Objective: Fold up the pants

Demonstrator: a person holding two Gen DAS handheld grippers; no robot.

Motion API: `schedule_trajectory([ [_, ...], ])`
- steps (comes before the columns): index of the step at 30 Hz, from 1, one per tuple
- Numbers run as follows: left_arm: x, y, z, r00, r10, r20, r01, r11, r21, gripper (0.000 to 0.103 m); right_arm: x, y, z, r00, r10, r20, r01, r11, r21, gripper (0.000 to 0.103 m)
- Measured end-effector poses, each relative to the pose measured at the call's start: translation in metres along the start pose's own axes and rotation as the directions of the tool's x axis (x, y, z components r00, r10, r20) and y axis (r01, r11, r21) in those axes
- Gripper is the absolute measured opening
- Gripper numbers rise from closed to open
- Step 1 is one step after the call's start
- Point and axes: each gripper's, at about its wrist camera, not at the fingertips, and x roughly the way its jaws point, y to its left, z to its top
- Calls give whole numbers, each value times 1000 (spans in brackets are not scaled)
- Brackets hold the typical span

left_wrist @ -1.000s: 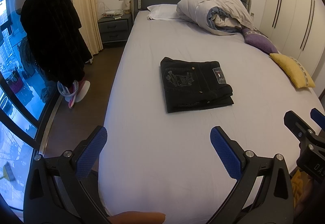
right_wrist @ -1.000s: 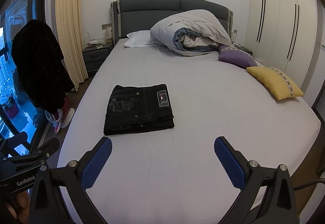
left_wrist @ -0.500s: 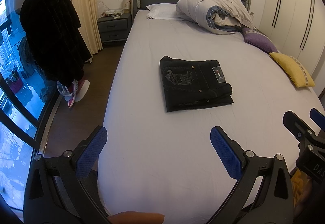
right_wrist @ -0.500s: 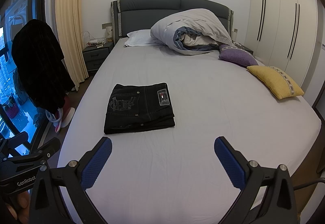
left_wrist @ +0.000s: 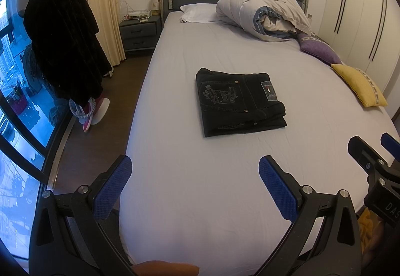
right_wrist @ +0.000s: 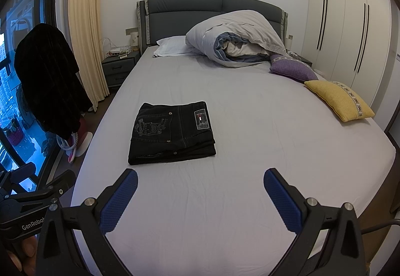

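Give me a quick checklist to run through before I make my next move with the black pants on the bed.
1. Folded black denim pants lie in a compact rectangle: ok.
2. Layers squared up: not ok, the lower layers stick out a little at the near right corner.
3. Left gripper open and holding nothing: ok.
4. Right gripper open and holding nothing: ok.
5. Both grippers clear of the pants, over the near part of the light grey bed sheet: ok.
6. Bundled grey duvet, purple cushion and yellow cushion apart from the pants: ok.
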Motion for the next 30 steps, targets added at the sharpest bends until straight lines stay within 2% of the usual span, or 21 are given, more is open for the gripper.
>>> schedule_trajectory([
  [30, 0, 2, -10, 1000, -4, -20, 4, 1000, 4, 103, -1, -1, 2, 1000, 1, -4, -1, 1000, 1, 103],
])
